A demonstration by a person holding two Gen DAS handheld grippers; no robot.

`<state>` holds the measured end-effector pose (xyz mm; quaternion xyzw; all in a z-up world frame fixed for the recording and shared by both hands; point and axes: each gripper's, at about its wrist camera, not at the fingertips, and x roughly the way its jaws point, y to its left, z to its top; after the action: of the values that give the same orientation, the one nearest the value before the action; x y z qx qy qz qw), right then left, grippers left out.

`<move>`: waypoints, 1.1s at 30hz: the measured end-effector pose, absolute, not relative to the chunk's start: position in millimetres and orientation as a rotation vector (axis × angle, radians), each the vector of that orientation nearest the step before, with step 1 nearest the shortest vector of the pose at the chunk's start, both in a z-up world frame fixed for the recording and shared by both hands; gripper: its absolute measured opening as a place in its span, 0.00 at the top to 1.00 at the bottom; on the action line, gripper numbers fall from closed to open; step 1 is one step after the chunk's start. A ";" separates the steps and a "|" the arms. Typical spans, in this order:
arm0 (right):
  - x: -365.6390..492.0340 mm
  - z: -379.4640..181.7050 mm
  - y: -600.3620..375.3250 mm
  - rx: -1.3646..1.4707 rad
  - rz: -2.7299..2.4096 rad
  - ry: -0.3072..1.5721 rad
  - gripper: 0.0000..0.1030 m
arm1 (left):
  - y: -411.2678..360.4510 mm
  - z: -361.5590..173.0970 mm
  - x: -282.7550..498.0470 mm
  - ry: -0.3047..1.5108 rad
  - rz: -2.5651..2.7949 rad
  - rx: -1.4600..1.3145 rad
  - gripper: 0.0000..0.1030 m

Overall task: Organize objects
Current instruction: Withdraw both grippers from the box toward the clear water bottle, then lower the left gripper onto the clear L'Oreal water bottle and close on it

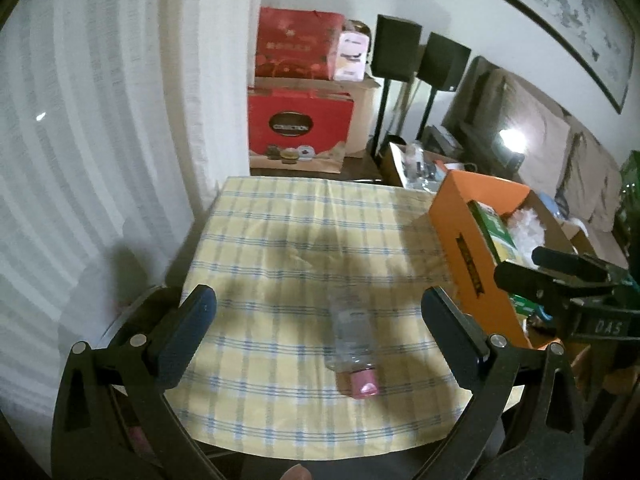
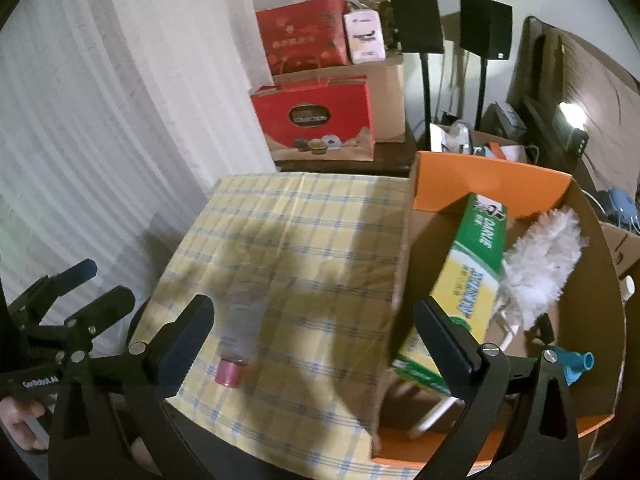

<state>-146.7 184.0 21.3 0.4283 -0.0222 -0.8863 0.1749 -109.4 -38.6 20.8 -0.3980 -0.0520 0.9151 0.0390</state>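
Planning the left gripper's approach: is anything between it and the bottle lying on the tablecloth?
Nothing visible: the left gripper is open, and only bare checked tablecloth surrounds the clear bottle between its fingers.

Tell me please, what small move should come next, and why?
Probably the left gripper should ease down over the bottle. It is open and empty, and the bottle lies on its side on the tablecloth, alone, between the fingers in the left wrist view. The box already holds the other things; the right gripper, also open, hangs above it.
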 end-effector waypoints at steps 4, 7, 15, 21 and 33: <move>-143.8 20.5 169.8 1.207 -2.501 -0.040 0.01 | -50.0 20.1 -108.4 -0.169 2.827 -1.224 0.01; -142.2 18.1 158.5 1.206 -2.493 -0.019 0.01 | -56.5 17.9 -108.7 -0.176 2.831 -1.232 0.01; -140.6 7.5 136.9 1.221 -2.470 0.008 0.01 | -69.2 7.4 -111.7 -0.198 2.813 -1.257 0.01; -135.1 -11.3 123.6 1.245 -2.454 0.021 0.01 | -78.0 -9.4 -117.9 -0.291 2.778 -1.274 0.01; -121.0 -68.4 109.9 1.358 -2.381 0.022 0.26 | -65.5 -51.2 -143.0 -0.372 2.650 -1.388 0.13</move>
<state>-121.0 109.9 -68.4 0.4856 0.0077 -0.8513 0.1987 -143.0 -65.5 -51.2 -0.4594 -0.1232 0.8774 0.0636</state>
